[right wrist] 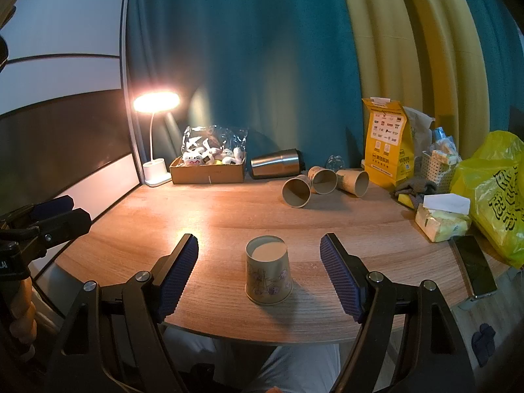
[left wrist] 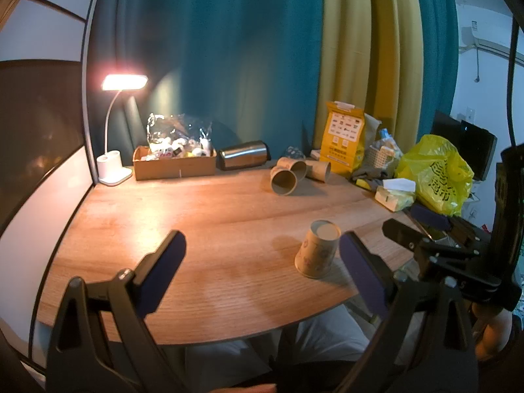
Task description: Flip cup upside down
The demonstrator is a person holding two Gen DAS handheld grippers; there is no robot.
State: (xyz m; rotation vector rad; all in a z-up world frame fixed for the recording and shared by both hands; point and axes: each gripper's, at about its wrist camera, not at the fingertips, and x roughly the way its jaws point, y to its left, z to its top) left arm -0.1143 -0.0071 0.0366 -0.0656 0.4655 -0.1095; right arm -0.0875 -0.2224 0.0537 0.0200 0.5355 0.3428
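Note:
A printed paper cup [right wrist: 268,271] stands upside down, base up, near the front edge of the wooden table [right wrist: 229,216]. My right gripper [right wrist: 258,249] is open and empty, its blue pads [right wrist: 181,278] on either side of the cup without touching it. In the left wrist view the same cup [left wrist: 317,249] stands just left of the right pad. My left gripper [left wrist: 262,245] is open and empty above the table's front. Three more paper cups [right wrist: 324,181] lie on their sides at the back, also in the left wrist view [left wrist: 296,172].
At the back stand a lit desk lamp [right wrist: 155,137], a cardboard box of toys [right wrist: 209,167], a steel tumbler on its side [right wrist: 276,163] and a yellow paper bag [right wrist: 388,140]. A tissue pack [right wrist: 440,221], a phone [right wrist: 475,267] and a yellow plastic bag [right wrist: 494,196] crowd the right.

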